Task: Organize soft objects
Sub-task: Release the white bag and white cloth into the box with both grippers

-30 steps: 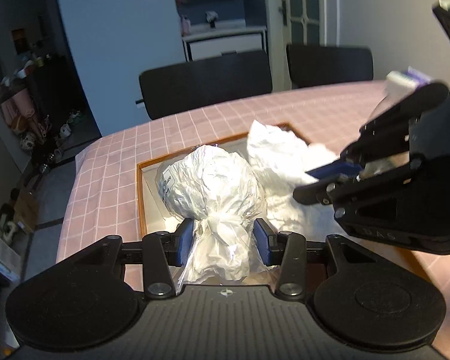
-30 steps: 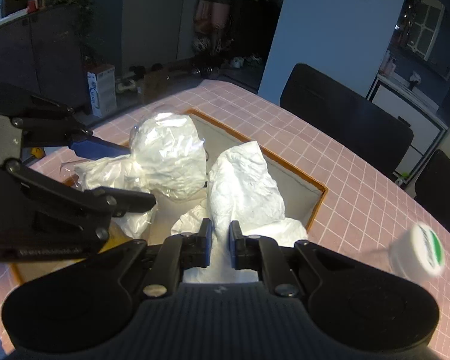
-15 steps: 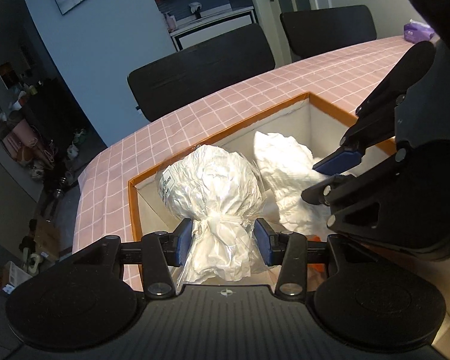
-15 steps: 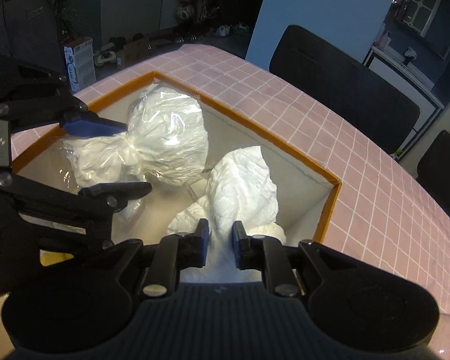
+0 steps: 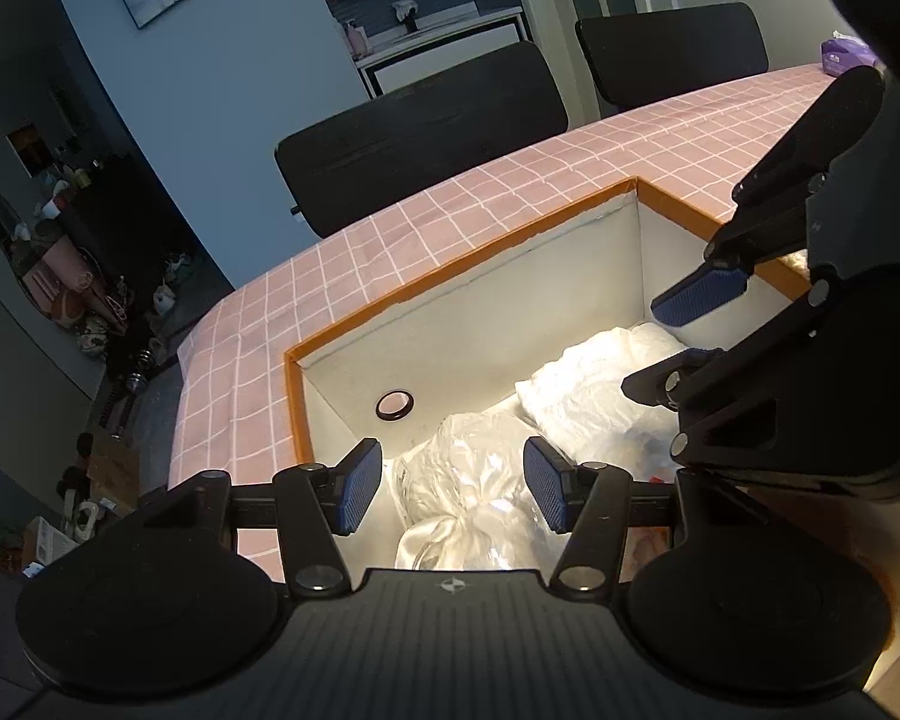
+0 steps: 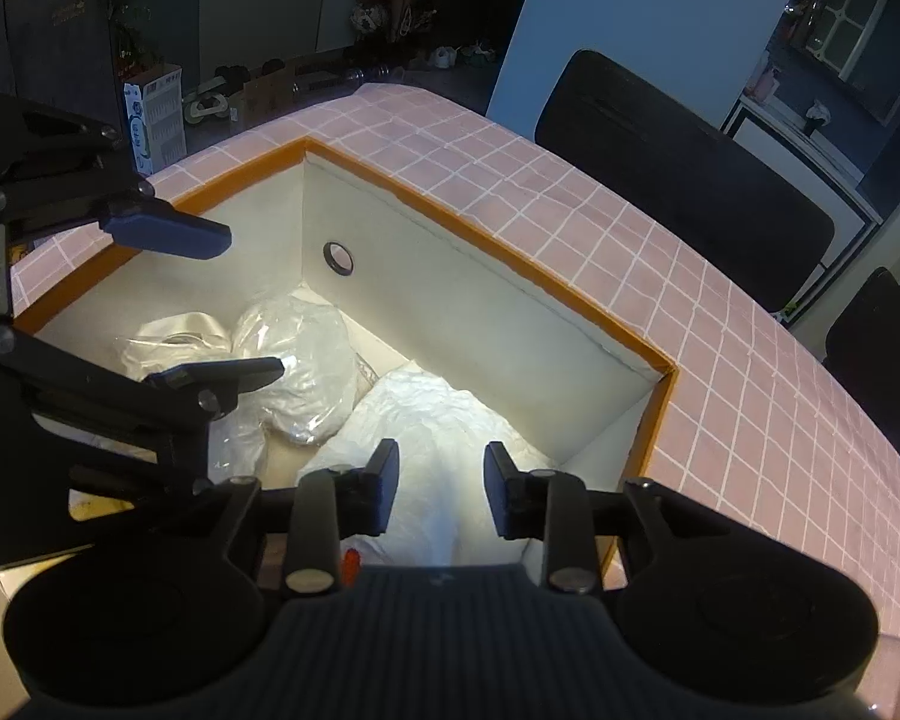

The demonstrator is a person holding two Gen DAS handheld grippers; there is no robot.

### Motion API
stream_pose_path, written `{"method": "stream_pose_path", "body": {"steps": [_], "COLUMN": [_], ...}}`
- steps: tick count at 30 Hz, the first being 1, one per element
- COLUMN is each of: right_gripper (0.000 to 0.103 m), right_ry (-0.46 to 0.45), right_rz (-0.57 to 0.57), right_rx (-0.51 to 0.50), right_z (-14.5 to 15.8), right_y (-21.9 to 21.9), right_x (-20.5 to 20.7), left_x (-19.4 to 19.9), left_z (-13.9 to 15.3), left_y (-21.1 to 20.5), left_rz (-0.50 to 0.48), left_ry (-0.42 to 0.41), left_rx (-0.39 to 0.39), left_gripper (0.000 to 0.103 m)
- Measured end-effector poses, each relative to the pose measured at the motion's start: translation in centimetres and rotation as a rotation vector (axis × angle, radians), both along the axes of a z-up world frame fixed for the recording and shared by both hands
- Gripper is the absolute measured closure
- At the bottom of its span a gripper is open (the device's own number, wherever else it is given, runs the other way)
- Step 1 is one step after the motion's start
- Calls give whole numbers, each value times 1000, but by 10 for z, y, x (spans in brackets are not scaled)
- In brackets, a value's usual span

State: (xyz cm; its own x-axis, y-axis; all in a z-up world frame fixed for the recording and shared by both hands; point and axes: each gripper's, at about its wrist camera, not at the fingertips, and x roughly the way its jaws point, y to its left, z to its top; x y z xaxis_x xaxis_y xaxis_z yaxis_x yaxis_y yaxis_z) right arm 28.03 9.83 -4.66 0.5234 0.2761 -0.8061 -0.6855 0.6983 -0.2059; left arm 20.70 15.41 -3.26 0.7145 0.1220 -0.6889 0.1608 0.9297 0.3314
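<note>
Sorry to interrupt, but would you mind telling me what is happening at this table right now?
A person with a gripper in each hand is putting soft bundles into an orange-rimmed storage box on the pink checked table. The left gripper is open above a plastic-wrapped bundle, and the right gripper is open above a white bundle. Both bundles lie inside the box, not gripped.

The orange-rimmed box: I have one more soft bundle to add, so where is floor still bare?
Little. Bare floor shows only beside the grommet wall, behind the plastic-wrapped bundle. That bundle and the white cloth bundle crowd the rest of the box, under both open grippers.
</note>
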Motion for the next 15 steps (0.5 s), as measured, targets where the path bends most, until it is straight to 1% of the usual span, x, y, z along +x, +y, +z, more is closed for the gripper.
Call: {"method": "stream_pose_path", "body": {"steps": [3, 7, 11, 15], "right_gripper": [65, 64, 61, 61], "right_ry": [-12, -22, -34, -52], "right_rz": [4, 15, 37, 75], "right_rx": [8, 28, 55, 80], "right_z": [5, 17, 32, 46], "right_y": [0, -3, -7, -15], "right_x": [-5, -17, -36, -61], "left_x": [-10, -26, -50, -74], "left_z": [8, 17, 26, 34], "left_y": [2, 3, 4, 6], "left_rz": [10, 46, 74, 113], "left_ry": [-20, -77, -116, -163], "left_rx": [-12, -27, -68, -115], "left_gripper": [39, 39, 39, 39]}}
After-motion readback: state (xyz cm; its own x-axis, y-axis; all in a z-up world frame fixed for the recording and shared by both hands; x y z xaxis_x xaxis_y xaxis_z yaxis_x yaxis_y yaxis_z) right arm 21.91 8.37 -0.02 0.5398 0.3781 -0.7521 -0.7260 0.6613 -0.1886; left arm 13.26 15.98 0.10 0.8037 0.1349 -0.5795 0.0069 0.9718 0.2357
